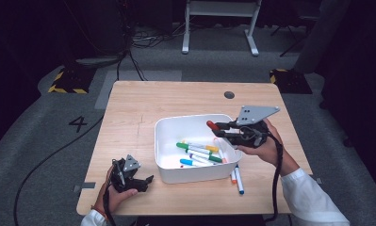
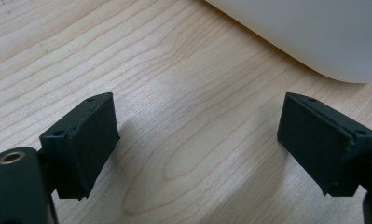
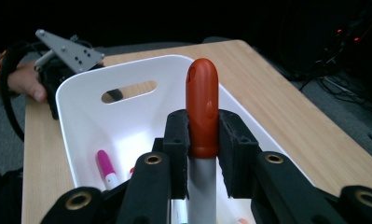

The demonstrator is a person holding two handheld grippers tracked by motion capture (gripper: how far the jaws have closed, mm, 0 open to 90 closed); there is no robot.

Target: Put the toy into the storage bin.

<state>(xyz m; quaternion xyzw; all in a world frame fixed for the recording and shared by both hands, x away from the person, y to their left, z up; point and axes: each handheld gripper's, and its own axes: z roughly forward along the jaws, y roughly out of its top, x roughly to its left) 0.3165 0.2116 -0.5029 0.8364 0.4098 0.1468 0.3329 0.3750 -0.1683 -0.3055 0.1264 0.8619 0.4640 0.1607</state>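
Observation:
My right gripper hovers over the right side of the white bin, shut on a red-capped marker. In the right gripper view the red-capped marker stands upright between the two pads, above the white bin. Several markers lie inside the bin; a pink marker shows on its floor. My left gripper rests on the table left of the bin, jaws open. Its pads stand wide apart over bare wood, with the bin's wall just ahead.
An orange marker and a blue-tipped marker lie on the table by the bin's right front corner. The wooden table has a dark grommet at the back. Cables and a white frame lie on the floor beyond.

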